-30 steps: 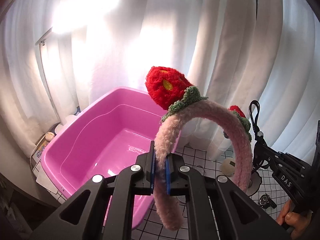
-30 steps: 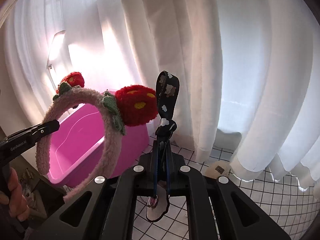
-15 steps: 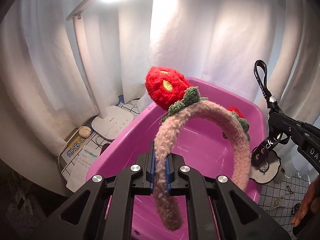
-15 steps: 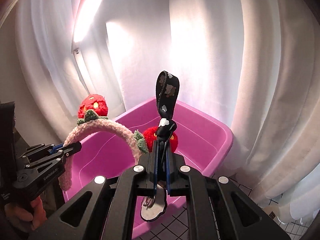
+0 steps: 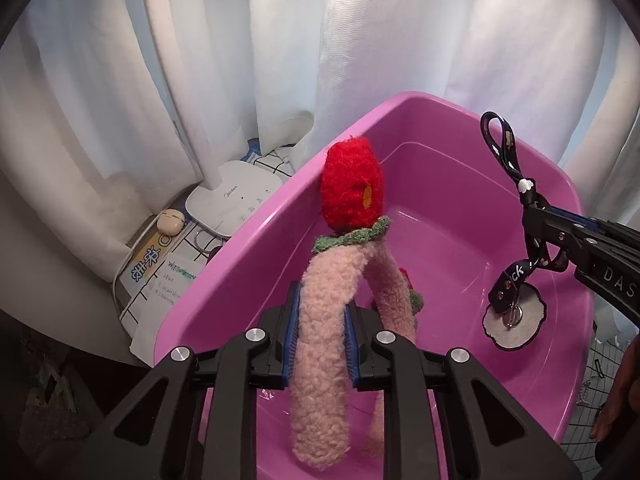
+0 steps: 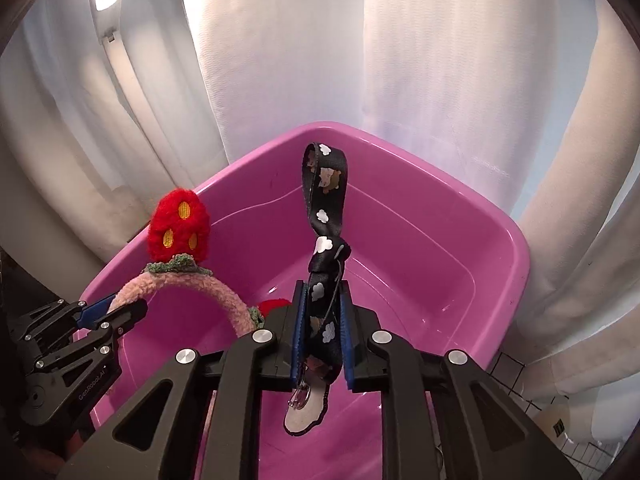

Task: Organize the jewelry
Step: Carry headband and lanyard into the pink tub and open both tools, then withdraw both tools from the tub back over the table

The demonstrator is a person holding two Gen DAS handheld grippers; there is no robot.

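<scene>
My left gripper [image 5: 320,338] is shut on a fuzzy pink headband [image 5: 320,360] with red knitted strawberries [image 5: 352,188], held above the inside of a pink plastic tub [image 5: 440,248]. From the right wrist the headband [image 6: 188,288] and left gripper [image 6: 110,310] show at the tub's left. My right gripper [image 6: 323,338] is shut on a black patterned lanyard strap [image 6: 326,216] with a flat charm [image 6: 306,412] hanging below, also over the tub [image 6: 500,264]. In the left wrist view the strap [image 5: 506,152], charm [image 5: 514,322] and right gripper [image 5: 540,220] are at the right.
A white lamp base [image 5: 232,196] and its stem stand left of the tub, with a small beige figure [image 5: 171,220] and papers [image 5: 168,280] beside it. White curtains [image 6: 400,60] hang behind. Grid-patterned cloth [image 6: 516,376] lies at the right.
Both grippers have moved over the tub and tilted down into it; the headband and the lanyard now hang inside its rim. Both grips stay shut.
</scene>
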